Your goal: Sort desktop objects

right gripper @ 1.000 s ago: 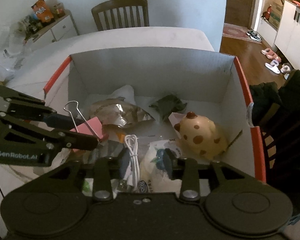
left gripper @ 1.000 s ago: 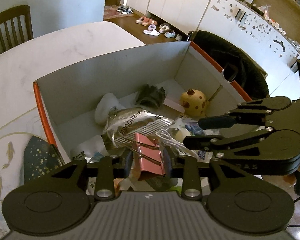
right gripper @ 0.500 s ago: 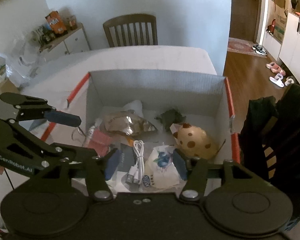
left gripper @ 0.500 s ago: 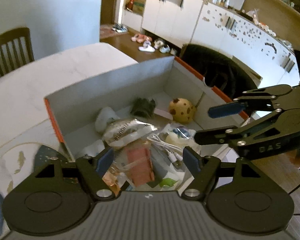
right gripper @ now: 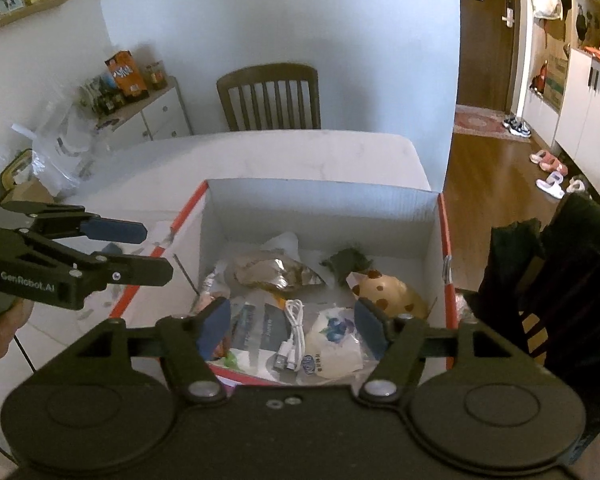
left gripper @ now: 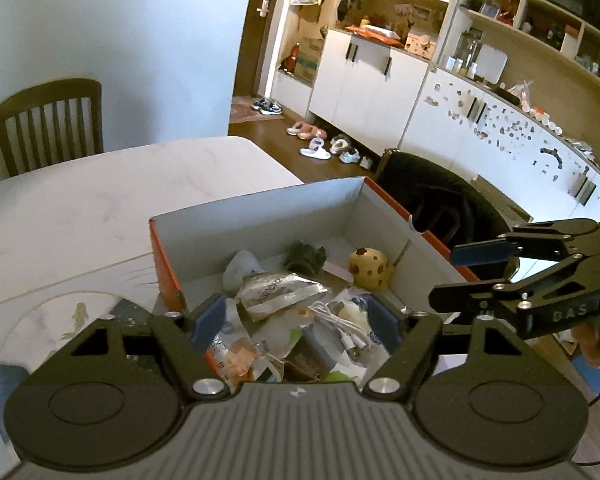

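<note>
An orange-edged cardboard box [left gripper: 260, 204] [right gripper: 320, 196] on the white table holds several items: a silver foil bag [left gripper: 278, 290] [right gripper: 272, 272], a spotted yellow toy [left gripper: 368, 268] [right gripper: 388, 292], a white cable [left gripper: 340, 326] [right gripper: 294, 330], a white packet with a blue print [right gripper: 334, 340] and a pink binder clip [left gripper: 240, 358] low at the near left. My left gripper [left gripper: 300, 320] is open and empty above the box's near end. My right gripper [right gripper: 292, 326] is open and empty, also above the near end; it shows from the side in the left wrist view [left gripper: 460, 276].
A wooden chair [right gripper: 270, 96] stands behind the table. A chair draped with dark clothing [right gripper: 552, 264] is right of the box. A patterned mat [left gripper: 72, 316] lies left of the box. A cabinet with snacks [right gripper: 136, 100] stands at the back left.
The left gripper opened and let the pink binder clip fall into the box. Both grippers opened wide and pulled up and back from the box.
</note>
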A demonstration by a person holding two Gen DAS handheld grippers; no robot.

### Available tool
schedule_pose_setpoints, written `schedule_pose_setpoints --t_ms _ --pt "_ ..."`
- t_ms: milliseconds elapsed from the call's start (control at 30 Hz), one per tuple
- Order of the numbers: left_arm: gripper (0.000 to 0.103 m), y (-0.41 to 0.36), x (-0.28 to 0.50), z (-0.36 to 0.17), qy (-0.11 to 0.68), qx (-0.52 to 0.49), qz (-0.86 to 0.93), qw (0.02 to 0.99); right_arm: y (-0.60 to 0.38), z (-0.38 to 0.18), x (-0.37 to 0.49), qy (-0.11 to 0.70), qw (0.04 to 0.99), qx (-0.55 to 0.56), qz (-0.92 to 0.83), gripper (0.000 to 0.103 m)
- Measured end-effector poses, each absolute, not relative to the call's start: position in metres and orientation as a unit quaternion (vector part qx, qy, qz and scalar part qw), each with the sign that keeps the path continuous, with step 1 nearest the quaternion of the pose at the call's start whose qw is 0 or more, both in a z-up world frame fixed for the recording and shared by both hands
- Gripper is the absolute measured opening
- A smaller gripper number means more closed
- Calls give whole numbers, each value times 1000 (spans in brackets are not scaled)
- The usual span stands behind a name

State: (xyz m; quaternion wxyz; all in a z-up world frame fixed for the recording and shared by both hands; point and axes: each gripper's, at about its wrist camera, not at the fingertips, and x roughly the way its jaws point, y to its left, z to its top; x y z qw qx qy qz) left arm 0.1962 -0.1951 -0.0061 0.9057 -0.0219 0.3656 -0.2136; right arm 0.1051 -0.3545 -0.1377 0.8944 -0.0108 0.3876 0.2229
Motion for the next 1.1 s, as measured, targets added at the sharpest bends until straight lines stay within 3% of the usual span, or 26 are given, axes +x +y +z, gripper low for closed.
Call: schedule_pose_setpoints --t_ms 167,267,667,1100 --pt "91 -192 185 -4 356 -15 -206 911 -352 -134 91 371 902 -8 220 79" --pt "103 -190 179 -3 351 -16 -203 914 -349 -132 84 360 908 -10 216 84" --pt "103 -182 153 2 340 -1 -206 917 -340 -130 54 332 923 -9 194 99" --pt "103 -165 135 1 326 31 -208 922 -320 -136 32 318 935 -2 159 102"
